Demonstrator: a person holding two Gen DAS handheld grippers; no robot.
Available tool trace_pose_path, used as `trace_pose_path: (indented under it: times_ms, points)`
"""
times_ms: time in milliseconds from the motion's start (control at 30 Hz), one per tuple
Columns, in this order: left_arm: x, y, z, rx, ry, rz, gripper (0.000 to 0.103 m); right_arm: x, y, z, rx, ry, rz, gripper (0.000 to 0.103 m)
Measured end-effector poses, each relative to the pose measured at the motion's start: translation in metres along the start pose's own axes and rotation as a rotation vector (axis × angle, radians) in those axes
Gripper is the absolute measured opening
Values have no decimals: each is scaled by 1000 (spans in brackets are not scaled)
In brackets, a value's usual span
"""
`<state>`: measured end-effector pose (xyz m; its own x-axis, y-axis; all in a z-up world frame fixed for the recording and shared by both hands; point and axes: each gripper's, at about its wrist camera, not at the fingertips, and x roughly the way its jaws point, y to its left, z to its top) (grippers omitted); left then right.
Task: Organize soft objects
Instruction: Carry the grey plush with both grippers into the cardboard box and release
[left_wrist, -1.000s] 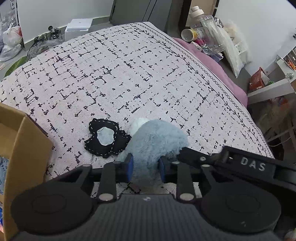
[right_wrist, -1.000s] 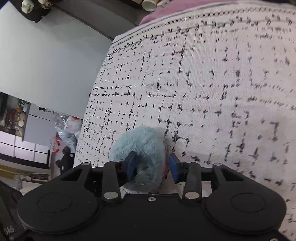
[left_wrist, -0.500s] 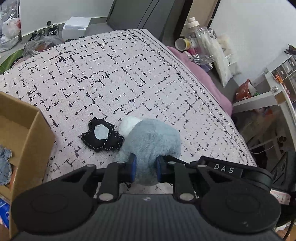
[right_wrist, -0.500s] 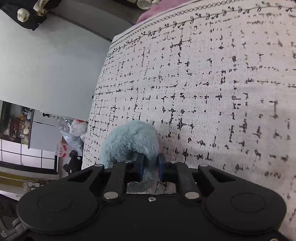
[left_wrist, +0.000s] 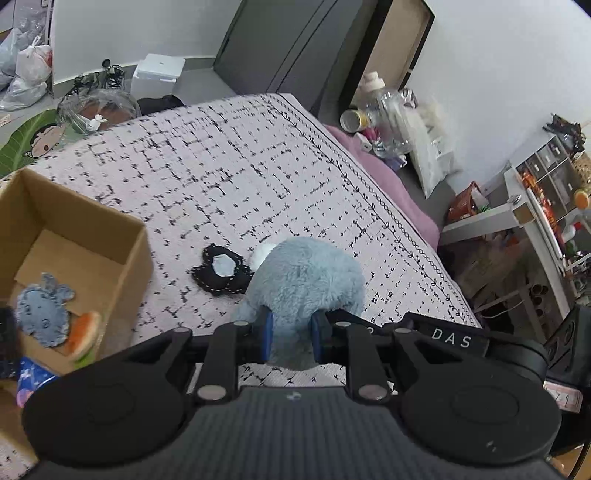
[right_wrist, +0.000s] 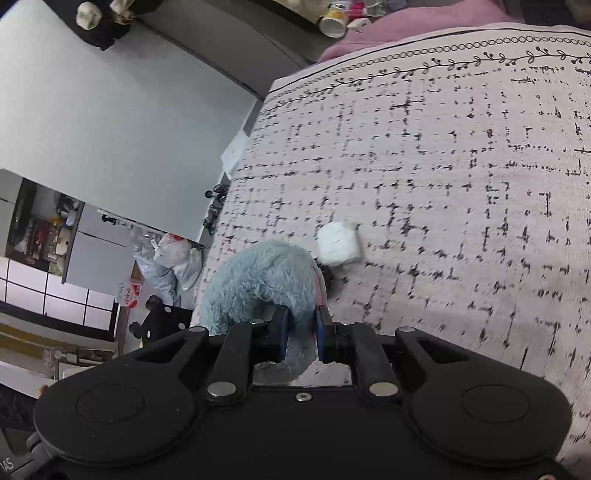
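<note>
A fluffy light-blue plush toy (left_wrist: 306, 280) is held above the patterned bedspread (left_wrist: 229, 177) by both grippers. My left gripper (left_wrist: 291, 338) is shut on its near side. My right gripper (right_wrist: 300, 332) is shut on another part of the same plush (right_wrist: 262, 280), and its body also shows at the right in the left wrist view (left_wrist: 450, 341). A white part of the toy (right_wrist: 338, 243) sticks out past the fur. A black felt patch with a pale centre (left_wrist: 221, 271) lies on the bed just left of the plush.
An open cardboard box (left_wrist: 74, 236) stands at the left and holds a denim whale patch (left_wrist: 44, 310) and an orange soft piece (left_wrist: 83, 332). The bed's right edge drops to pink bedding (left_wrist: 406, 199) and floor clutter. Bags lie on the floor at the far left (left_wrist: 26, 70).
Both grippers closed on the plush and lifted it off the bedspread. The view has risen and the cardboard box now shows more fully at the left.
</note>
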<state>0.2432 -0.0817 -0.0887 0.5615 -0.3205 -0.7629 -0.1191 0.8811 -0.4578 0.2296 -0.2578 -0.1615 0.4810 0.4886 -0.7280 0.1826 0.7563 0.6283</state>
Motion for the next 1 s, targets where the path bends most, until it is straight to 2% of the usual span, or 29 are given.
trace_pose_path:
  times_ms: [500, 1000]
  points:
    - [-59, 36, 0, -32, -55, -36, 20, -16, 53, -39, -60, -32, 15, 15]
    - [-95, 103, 10, -86, -79, -32, 20, 14, 109, -73, -117, 5, 23, 15]
